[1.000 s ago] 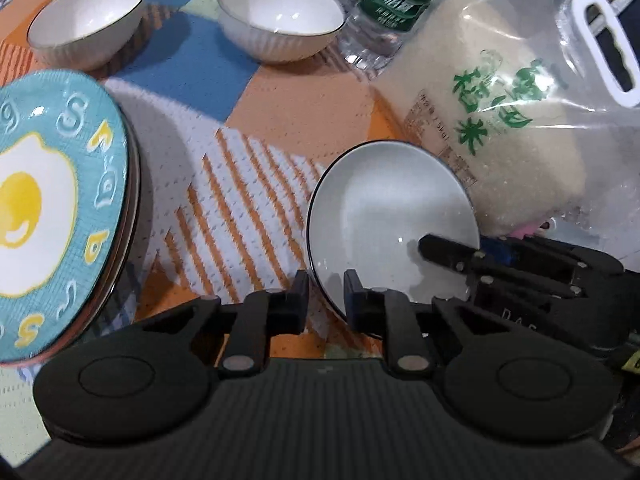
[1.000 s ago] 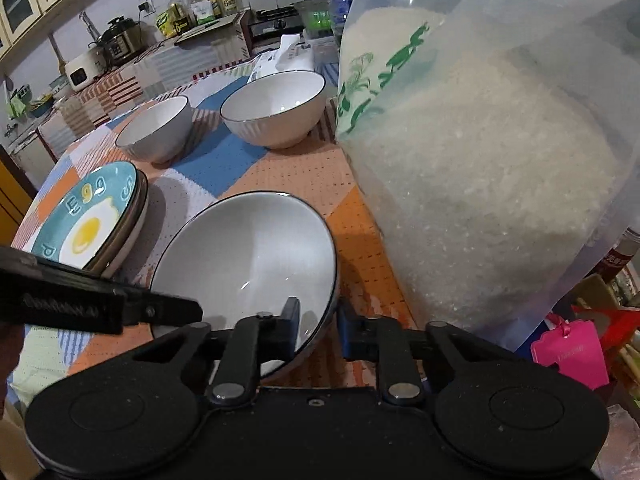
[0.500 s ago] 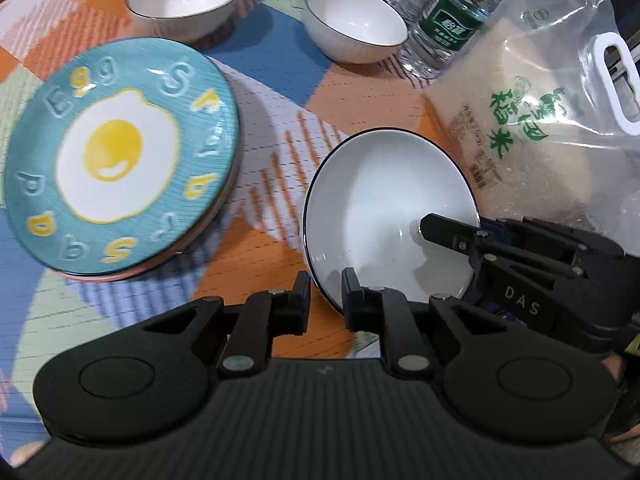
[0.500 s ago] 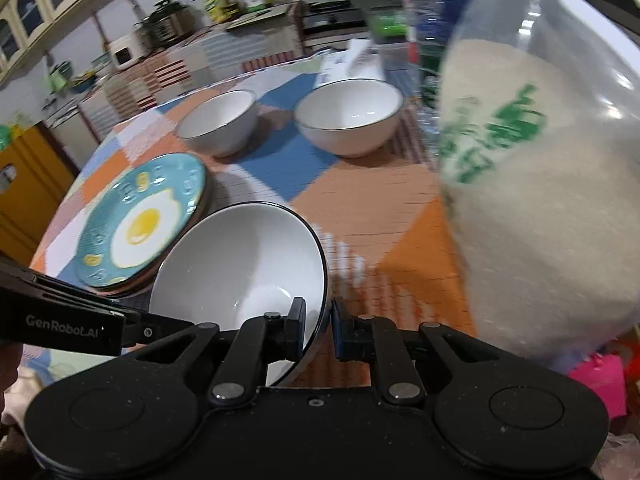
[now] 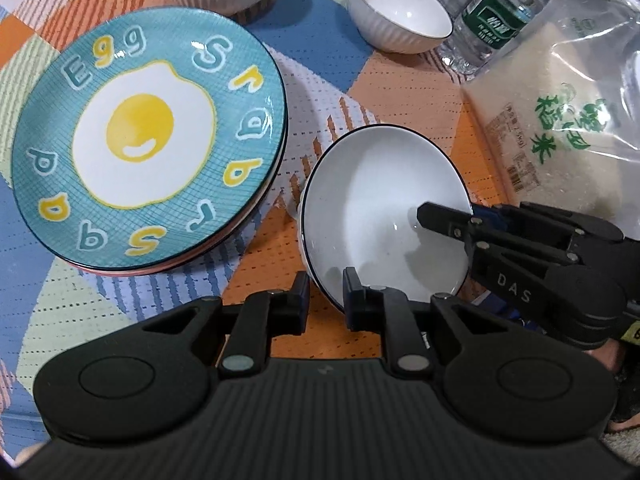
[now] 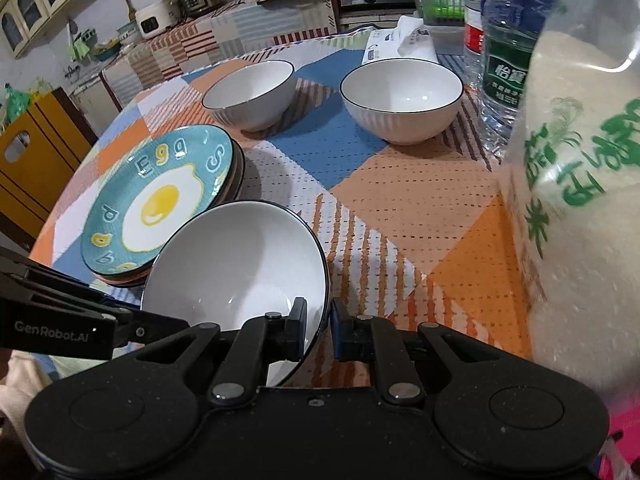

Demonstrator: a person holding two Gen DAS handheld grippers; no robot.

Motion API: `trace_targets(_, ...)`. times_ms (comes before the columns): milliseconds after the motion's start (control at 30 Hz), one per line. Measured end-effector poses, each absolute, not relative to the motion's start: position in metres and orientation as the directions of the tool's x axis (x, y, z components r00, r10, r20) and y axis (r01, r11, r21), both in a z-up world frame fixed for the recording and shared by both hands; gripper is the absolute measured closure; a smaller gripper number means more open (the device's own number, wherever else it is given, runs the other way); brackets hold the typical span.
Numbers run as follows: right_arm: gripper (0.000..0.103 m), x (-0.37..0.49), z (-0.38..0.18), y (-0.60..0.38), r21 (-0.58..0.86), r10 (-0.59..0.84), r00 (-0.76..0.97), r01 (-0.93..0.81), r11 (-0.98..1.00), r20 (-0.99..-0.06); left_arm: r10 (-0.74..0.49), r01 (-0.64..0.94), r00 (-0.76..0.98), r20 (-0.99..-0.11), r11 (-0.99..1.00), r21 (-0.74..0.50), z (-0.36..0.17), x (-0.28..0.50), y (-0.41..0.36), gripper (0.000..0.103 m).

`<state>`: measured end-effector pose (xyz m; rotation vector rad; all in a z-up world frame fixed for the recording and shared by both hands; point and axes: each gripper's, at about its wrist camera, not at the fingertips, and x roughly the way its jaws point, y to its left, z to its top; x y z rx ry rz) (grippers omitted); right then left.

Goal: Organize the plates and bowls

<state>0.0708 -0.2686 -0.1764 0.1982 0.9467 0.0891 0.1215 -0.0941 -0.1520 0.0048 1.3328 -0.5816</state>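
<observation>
A white bowl with a dark rim point(image 5: 380, 200) point(image 6: 236, 268) is tilted and held above the patterned tablecloth. My left gripper point(image 5: 326, 302) is shut on its near rim. My right gripper point(image 6: 318, 330) is shut on its rim at the other side and shows in the left wrist view point(image 5: 452, 220). A stack of plates topped by a teal egg plate point(image 5: 148, 140) point(image 6: 160, 200) lies to the left of the bowl. Two more white bowls point(image 6: 250, 94) point(image 6: 402, 98) stand further back.
A clear bag of rice point(image 5: 560, 128) point(image 6: 580, 200) stands close on the right. Water bottles point(image 5: 492, 20) point(image 6: 506, 68) and a white box point(image 6: 400, 46) stand behind it. Kitchen counters with appliances lie beyond the table point(image 6: 400, 216).
Both grippers have lifted the held bowl and carried it left, away from the rice bag. The egg plate stack has come closer and fuller into both views.
</observation>
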Motion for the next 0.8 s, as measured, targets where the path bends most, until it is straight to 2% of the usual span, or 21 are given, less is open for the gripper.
trace_targets(300,0.087,0.079,-0.18,-0.27,0.175,0.158,0.582,-0.026,0.984,-0.798,-0.386,0.399,0.116,-0.915,0.862,-0.313,-0.154,0.124,-0.094,0.087)
trace_targets(467,0.084,0.075,-0.17,-0.273,0.152,0.147,0.604,-0.043,0.987,-0.783,-0.395,0.402,0.12,-0.911,0.858,-0.319,-0.143,0.125,-0.094,0.086)
trace_targets(600,0.07,0.066,-0.15,-0.278,0.126,0.143,0.658,-0.073,0.989,-0.739,-0.383,0.441,0.168,-0.908,0.853,-0.278,-0.123,0.123,-0.092,0.085)
trace_targets(700,0.066,0.062,-0.138,-0.281,0.087,0.124,0.702,-0.089,0.992,-0.701,-0.413,0.459,0.215,-0.885,0.843,-0.282,-0.104,0.124,-0.089,0.083)
trace_targets(800,0.053,0.059,-0.13,-0.281,0.042,0.102,0.746,-0.098,0.994,-0.658,-0.425,0.485,0.28,-0.861,0.836,-0.255,-0.085,0.126,-0.091,0.081)
